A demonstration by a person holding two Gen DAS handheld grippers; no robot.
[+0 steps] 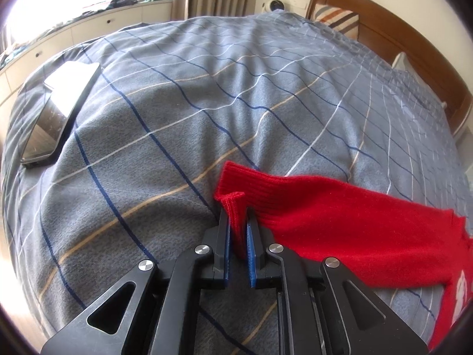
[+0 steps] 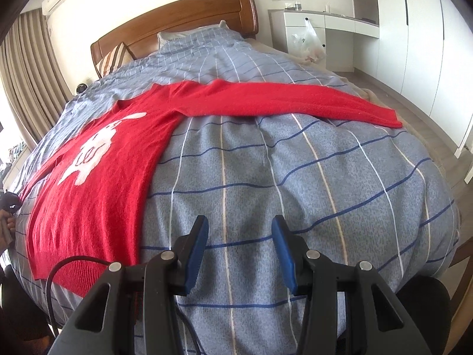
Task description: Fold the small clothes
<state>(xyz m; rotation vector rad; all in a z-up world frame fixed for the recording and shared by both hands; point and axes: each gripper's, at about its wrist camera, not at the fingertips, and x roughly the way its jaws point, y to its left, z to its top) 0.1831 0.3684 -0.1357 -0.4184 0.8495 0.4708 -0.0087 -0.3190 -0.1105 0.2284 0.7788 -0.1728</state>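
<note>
My left gripper had its jaws a narrow way apart with the ribbed cuff of the red sweater's sleeve standing up between the blue pads; whether they pressed the knit or only flanked it, I could not tell. My right gripper hung with its jaws wide and nothing in them, above bare checked duvet. The red sweater lay flat, face up with its white figure showing, off to the left of that gripper and well apart from it, its other sleeve stretched out across the bed beyond. I judged this the start of the fold: body spread, sleeves yet to come in. Next called for bringing the cuff across the chest, then the right gripper reaching for the far sleeve. A phone lay on the duvet to the left, clear of the work.
</note>
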